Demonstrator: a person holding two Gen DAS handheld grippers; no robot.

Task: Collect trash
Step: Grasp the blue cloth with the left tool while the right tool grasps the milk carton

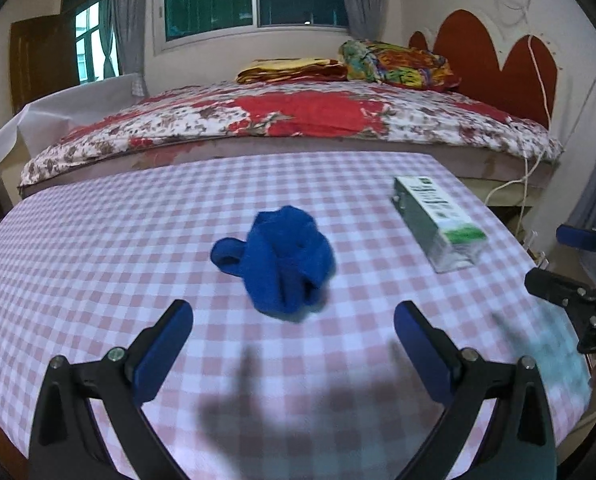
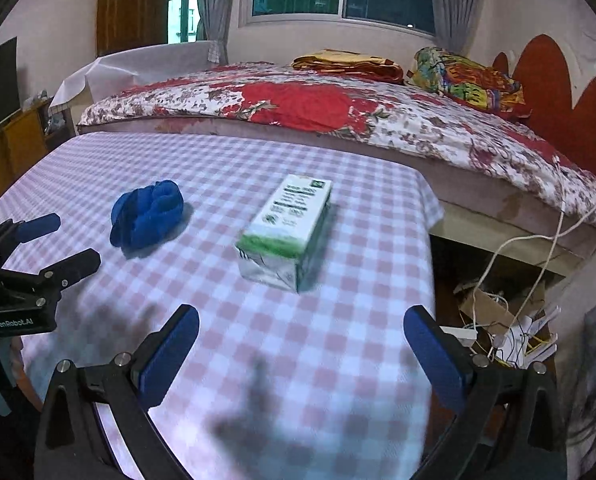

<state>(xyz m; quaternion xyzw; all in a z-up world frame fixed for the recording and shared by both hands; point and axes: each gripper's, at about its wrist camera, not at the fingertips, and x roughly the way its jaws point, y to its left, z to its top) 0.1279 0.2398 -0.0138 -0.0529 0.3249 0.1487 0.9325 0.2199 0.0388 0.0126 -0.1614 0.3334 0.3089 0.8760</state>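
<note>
A crumpled blue cloth [image 1: 283, 260] lies on the pink checked table [image 1: 97, 248], just ahead of my open left gripper [image 1: 293, 332]. A white and green carton [image 1: 438, 220] lies on its side to the cloth's right. In the right wrist view the carton [image 2: 287, 232] lies ahead of my open, empty right gripper [image 2: 302, 344], and the cloth [image 2: 147, 214] lies left of it. The left gripper [image 2: 57, 240] shows at that view's left edge, the right gripper [image 1: 570, 256] at the left view's right edge. Both grippers hover above the table.
A bed with a red floral cover [image 1: 289, 116] stands close behind the table. Right of the table, the floor holds cardboard, paper scraps and white cables [image 2: 506, 320]. A pale greenish sheet [image 1: 554, 344] lies at the table's right front corner.
</note>
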